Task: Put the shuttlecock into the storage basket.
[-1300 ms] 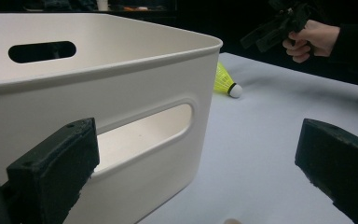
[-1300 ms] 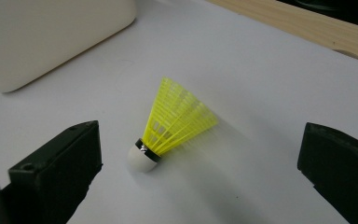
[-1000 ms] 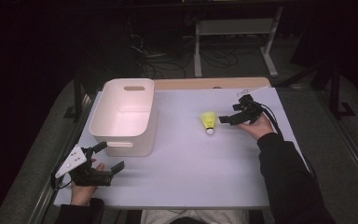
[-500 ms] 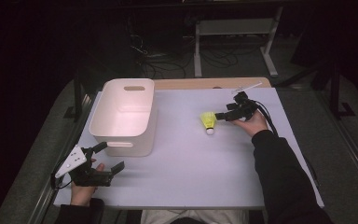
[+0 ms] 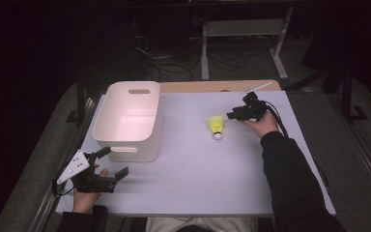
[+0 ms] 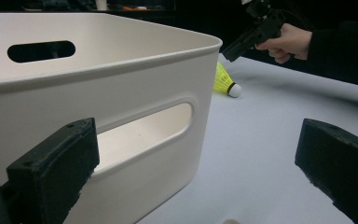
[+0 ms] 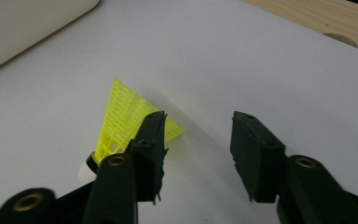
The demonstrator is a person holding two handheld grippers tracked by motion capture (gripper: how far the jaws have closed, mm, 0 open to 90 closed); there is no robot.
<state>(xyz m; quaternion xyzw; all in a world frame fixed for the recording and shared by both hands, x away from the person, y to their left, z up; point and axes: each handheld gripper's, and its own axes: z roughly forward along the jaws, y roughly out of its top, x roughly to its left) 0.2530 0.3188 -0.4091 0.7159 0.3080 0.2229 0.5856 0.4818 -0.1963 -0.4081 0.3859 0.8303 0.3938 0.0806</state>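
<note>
A yellow shuttlecock (image 5: 216, 126) with a white cork lies on the white table sheet, cork toward me. My right gripper (image 5: 234, 115) hovers just to its right, pointing left at it. In the right gripper view the shuttlecock (image 7: 121, 116) lies beyond the left jaw, and the right gripper (image 7: 198, 126) has bare sheet in its gap. Its jaws have just been closing with nothing between them. My left gripper (image 5: 113, 162) stands open at the near left, facing the front wall of the white bin (image 5: 135, 150). In the left gripper view, the left gripper (image 6: 196, 144) frames the bin's handle slot (image 6: 144, 130).
A wooden strip (image 5: 212, 87) runs along the table's far edge, with a thin white stick (image 5: 256, 87) on it. A metal stand (image 5: 244, 43) and cables sit on the dark floor beyond. The left gripper view shows the right gripper (image 6: 242, 44) above the shuttlecock (image 6: 224, 81).
The right gripper's jaws have narrowed and it has edged slightly left toward the shuttlecock. The left gripper, the bin and the shuttlecock stay where they were.
</note>
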